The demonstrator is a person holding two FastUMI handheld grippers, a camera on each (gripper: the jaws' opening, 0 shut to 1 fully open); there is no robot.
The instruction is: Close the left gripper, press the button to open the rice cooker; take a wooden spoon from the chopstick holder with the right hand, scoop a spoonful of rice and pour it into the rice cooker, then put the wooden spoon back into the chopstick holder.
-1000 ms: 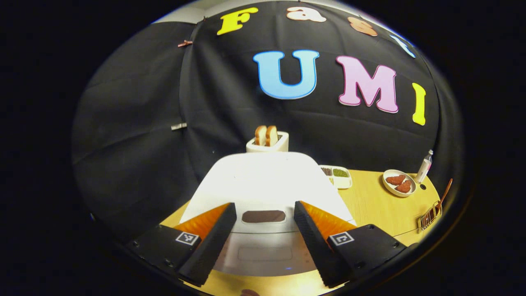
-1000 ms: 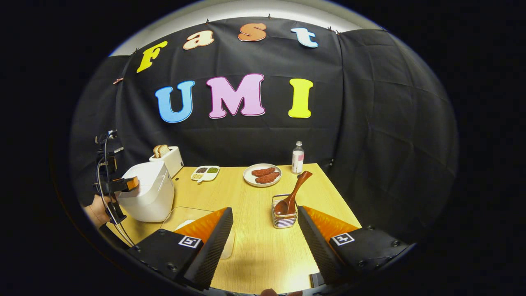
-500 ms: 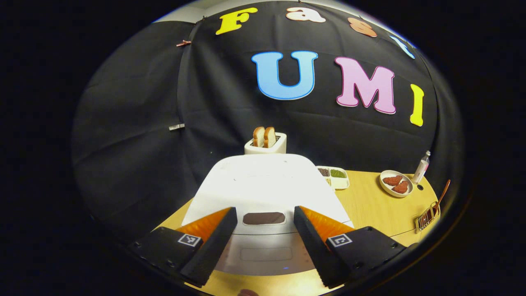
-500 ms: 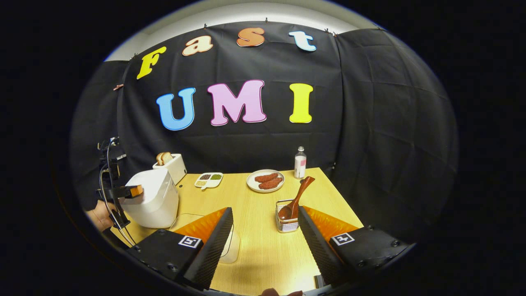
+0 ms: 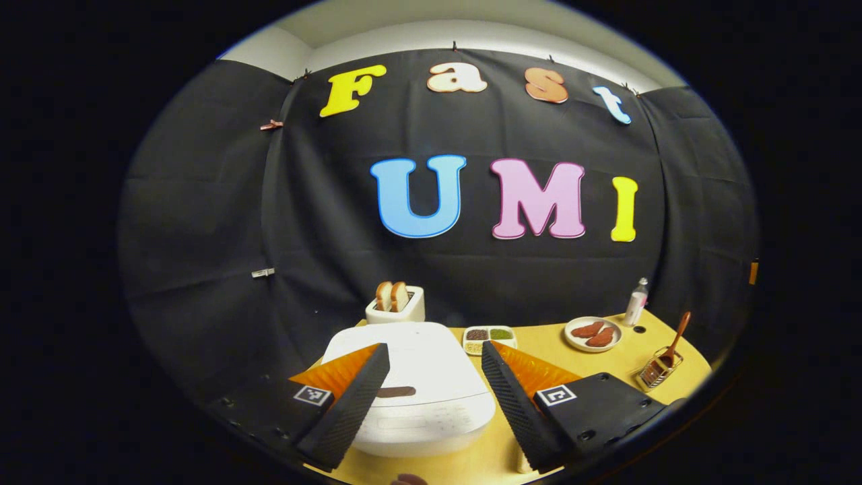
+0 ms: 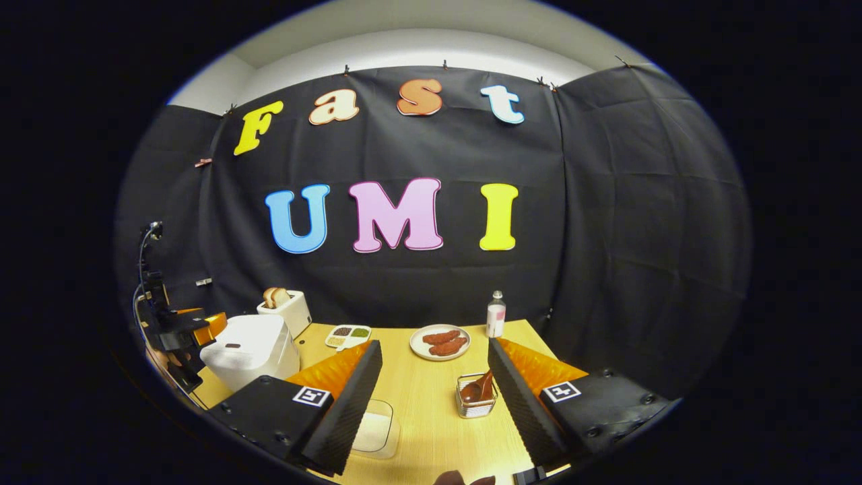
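White and still shut, the rice cooker (image 5: 411,387) sits near the table's (image 5: 599,360) left front corner, its dark button (image 5: 396,391) on the lid's front edge. A second ago that lid loomed large between the left gripper's (image 5: 431,397) fingers; now it looks smaller and lower — the gripper has drawn up and back without pressing. Its fingers are spread wide, so the closing that must come before the press has not happened.

Right of the cooker, well apart, the wooden spoon (image 6: 479,389) stands in the wire chopstick holder (image 6: 476,401), untouched. The right gripper (image 6: 434,397) has pulled back too, fingers wide and empty. Just in front of the cooker lies a clear container of rice (image 6: 374,431). My reading: both hands are resetting, and the task is still at its first step.
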